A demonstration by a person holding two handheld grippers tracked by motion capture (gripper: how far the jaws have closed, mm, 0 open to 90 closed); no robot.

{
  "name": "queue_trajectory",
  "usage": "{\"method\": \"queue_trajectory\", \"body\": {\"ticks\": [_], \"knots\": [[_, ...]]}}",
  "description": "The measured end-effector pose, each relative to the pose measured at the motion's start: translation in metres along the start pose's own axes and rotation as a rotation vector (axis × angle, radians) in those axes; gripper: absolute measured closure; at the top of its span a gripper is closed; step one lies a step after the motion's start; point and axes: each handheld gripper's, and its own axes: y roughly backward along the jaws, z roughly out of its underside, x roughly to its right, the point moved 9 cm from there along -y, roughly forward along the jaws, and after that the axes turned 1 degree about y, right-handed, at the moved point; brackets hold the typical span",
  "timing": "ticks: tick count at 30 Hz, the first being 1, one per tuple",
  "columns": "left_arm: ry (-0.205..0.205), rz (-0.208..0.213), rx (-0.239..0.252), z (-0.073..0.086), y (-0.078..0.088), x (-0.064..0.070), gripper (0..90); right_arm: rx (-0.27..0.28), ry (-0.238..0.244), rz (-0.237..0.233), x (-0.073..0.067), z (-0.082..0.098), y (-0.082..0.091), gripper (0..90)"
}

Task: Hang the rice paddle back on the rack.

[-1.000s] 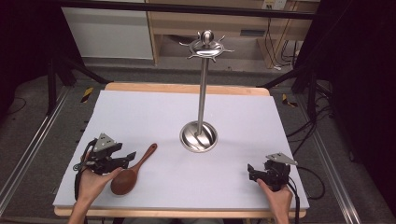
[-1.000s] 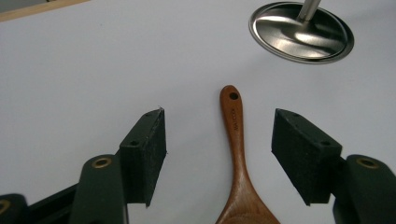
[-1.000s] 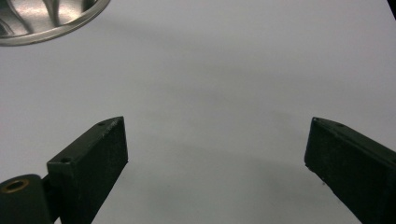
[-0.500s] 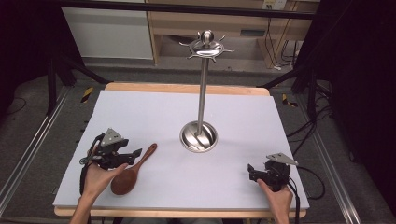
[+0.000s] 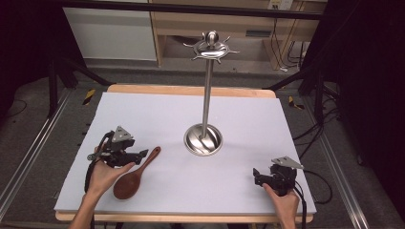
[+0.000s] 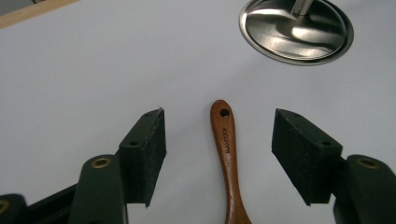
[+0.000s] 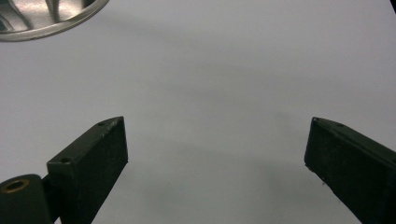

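The wooden spoon (image 6: 229, 168) is seen lying flat on the white table (image 5: 157, 114), its handle between the widely parted jaws of the left gripper (image 6: 218, 151), untouched. The right gripper (image 5: 260, 177) is held wide apart near the steel stand (image 5: 204, 138)

The tall metal stand (image 5: 205, 119) stood in the middle of the worktop (image 5: 143, 114). Bare room lay all around the wooden spoon (image 5: 136, 174).
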Motion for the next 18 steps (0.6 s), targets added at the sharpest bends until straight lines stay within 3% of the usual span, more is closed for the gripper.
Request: {"method": "queue_trajectory", "body": {"ticks": [9,18], "knots": [[-0.027,0.000,-0.053,0.002,-0.006,0.003,35.9,0.000,-0.001,0.002,0.000,-0.001,0.000,6.6],[-0.029,0.005,-0.097,0.009,-0.012,0.004,37.5,-0.002,0.002,0.007,0.001,-0.001,0.000,6.6]]}}
